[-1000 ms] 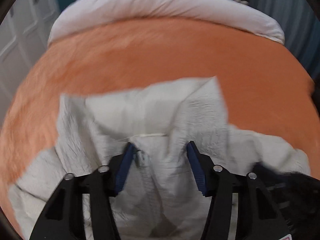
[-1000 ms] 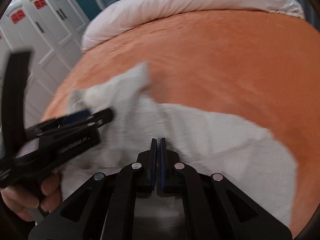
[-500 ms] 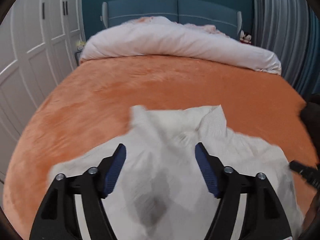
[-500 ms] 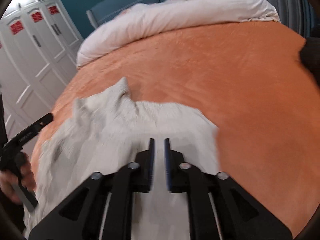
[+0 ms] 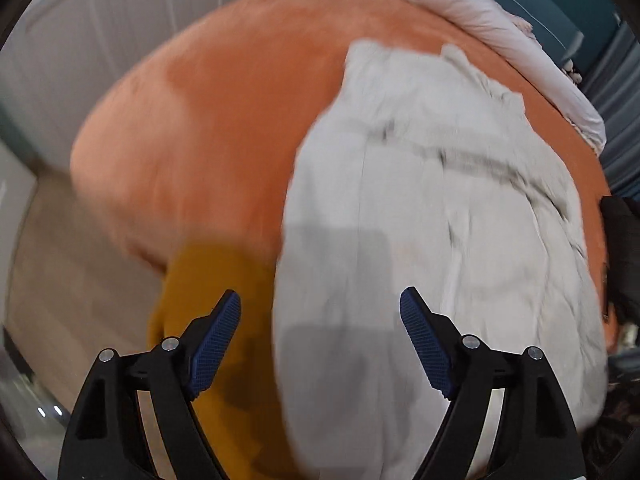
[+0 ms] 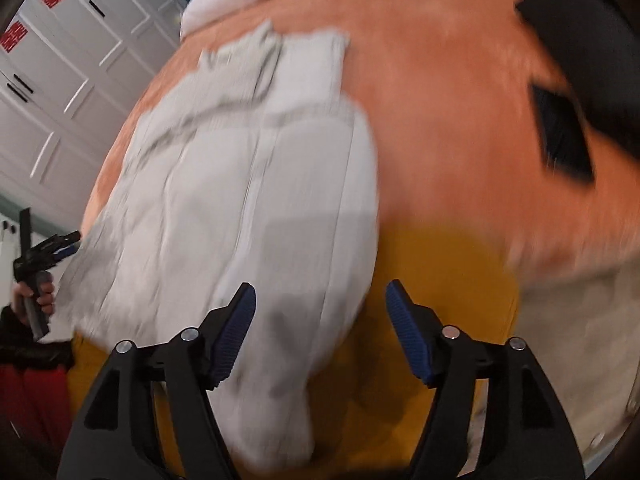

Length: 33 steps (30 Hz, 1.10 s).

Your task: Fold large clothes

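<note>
Orange plush-covered bed [image 5: 224, 120] carries the white crinkled garment [image 5: 432, 220], lying flat and spread, long axis running from the bed's near edge, where its hem drapes over, up toward the white rolled duvet [image 5: 480, 12] at the head end. A mustard-yellow cloth [image 5: 216, 280] hangs at the near edge under and beside the hem. Left gripper [image 5: 320, 340] jaws wide apart and opening, nothing pinched; garment's left long edge lies just ahead between them. Right gripper [image 6: 320, 332] jaws apart and opening, nothing pinched; the garment's right long edge runs ahead between them, left jaw over cloth, right jaw over the yellow. So each hand sits at its own side of the near hem, neither clearly nearer; the next fold likely turns on the long axis. A black item [image 6: 580, 60] lies at the bed's far right edge, unidentifiable. Heavy motion blur; collar and sleeves hard to make out, the hem's bottom is cut off.
</note>
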{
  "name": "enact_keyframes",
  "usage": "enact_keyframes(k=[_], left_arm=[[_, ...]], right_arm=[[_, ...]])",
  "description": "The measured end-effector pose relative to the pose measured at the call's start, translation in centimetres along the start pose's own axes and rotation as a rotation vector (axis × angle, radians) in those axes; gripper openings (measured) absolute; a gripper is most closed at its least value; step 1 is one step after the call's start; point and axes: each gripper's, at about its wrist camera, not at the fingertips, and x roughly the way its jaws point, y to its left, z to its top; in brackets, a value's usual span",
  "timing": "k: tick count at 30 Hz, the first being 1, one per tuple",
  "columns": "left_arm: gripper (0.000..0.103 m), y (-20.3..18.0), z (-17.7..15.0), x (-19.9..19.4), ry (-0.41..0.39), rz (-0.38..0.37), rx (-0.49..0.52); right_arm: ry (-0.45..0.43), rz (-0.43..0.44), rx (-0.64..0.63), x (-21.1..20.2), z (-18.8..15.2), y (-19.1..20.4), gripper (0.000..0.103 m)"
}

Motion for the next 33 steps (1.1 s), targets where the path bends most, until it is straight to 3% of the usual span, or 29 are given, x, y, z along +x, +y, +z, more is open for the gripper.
enact_keyframes(k=[4, 11, 13, 15, 17, 21, 24, 26, 29, 33], left_arm=[[0.079, 0.7, -3.9, -0.2, 0.087, -0.046, -0.013], [0.076, 0.0, -6.8, -1.3, 0.082, -0.094, 0.027], [0.051, -0.8, -7.1, -1.4, 0.083, -0.135, 0.062], [0.031, -2.1, -7.4, -1.4, 0.111, -0.177, 0.116], [0.014, -2.6, -7.4, -2.3, 0.088, -0.181, 0.144], [0.006, -3.1, -7.4, -6.3, 0.041, -0.231, 0.183], [0.005, -3.4, -7.4, -11.5, -0.056, -0.306, 0.21], [0.005, -4.0, -6.5, -14.4, -0.132, -0.342, 0.216], [0.006, -4.9, -3.2, -17.9, -0.293, -0.374, 0.194], [0.007, -5.2, 2.7, -18.2, -0.417, -0.391, 0.121]], right_arm=[[0.064, 0.054, 0.041, 0.1, -4.0, 0.7, 0.066], [0.067, 0.126, -0.016, 0.5, -6.7, 3.8, 0.067], [0.071, 0.138, -0.044, 0.6, -6.5, 4.7, 0.059], [0.083, 0.138, -0.068, 0.9, -6.3, 5.5, 0.035], [0.064, 0.15, -0.101, 0.4, -6.2, 5.8, 0.018], [0.044, 0.219, -0.174, -3.0, -6.2, 6.6, 0.013], [0.033, 0.288, -0.199, -6.3, -6.1, 6.9, 0.012], [-0.028, 0.32, -0.213, -9.0, -5.4, 7.5, 0.012], [-0.246, 0.339, -0.187, -13.6, -1.7, 7.7, 0.012], [-0.44, 0.299, -0.092, -15.1, 5.0, 6.5, 0.012]])
